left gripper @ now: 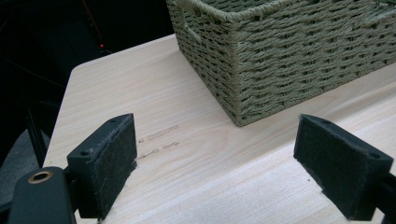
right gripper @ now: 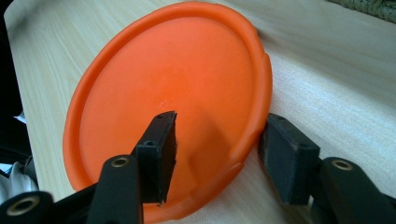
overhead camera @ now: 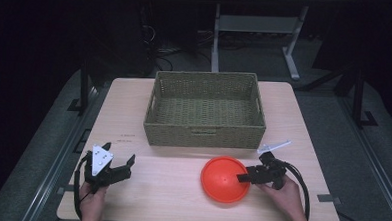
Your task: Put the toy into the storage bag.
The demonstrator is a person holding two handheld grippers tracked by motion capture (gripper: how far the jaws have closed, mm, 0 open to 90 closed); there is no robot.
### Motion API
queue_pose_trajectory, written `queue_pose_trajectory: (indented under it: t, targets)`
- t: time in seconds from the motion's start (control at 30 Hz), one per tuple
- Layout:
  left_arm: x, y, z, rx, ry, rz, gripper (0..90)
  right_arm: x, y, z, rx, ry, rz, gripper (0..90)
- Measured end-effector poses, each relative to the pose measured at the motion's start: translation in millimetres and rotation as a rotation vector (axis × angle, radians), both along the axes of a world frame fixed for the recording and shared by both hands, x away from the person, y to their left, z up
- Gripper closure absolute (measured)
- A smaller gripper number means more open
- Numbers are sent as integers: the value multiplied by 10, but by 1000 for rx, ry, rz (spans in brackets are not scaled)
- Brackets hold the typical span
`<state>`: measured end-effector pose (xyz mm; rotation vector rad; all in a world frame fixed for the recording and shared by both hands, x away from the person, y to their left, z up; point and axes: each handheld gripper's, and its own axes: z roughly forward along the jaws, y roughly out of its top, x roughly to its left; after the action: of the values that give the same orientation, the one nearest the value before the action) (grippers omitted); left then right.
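Table [overhead camera: 134, 103]: pale wood, rounded corners; carries everything here.

Woven basket [overhead camera: 204, 136]: olive-green, rectangular, with side handle slots. Its inside looks empty in the high view. It sits at the far middle of the table and serves as the landmark below.

Orange plate [overhead camera: 221, 184]: round, shallow, rimmed. It lies flat on the table just in front of the basket's near wall, toward that wall's right half, apart from it.

Right gripper [overhead camera: 251, 176]: at the plate's right edge, on the side away from the basket's left end. The jaws are parted and straddle the rim, one pad [right gripper: 161, 149] over the plate's inner face, the other outside on the table side. Not yet closed on it.

Left gripper [overhead camera: 123, 165]: in front of the basket's near left corner, well apart from the plate. Jaws wide, nothing between them.

Judgement: the step in hand looks like gripping the plate rim, likely for a lift into the basket.
- Seat the rim deep between the pads before closing.
- Close squarely; the rim is thin and slick and could slip.
- Lift the gripped edge first and clear the basket wall.
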<state>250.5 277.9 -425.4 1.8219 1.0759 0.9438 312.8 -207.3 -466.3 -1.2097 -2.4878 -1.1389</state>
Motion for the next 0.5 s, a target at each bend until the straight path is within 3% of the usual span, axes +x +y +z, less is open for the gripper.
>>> queue_pose_trajectory:
  t: [0.17,0.5]
  targets:
    - [9,-14,-12,4,9,-1,128,6,-24,-7,-12,-9,-14,592]
    - [2,-26,-9,10,-6,-7,128,1,-53,1,-6,-5,-20,664]
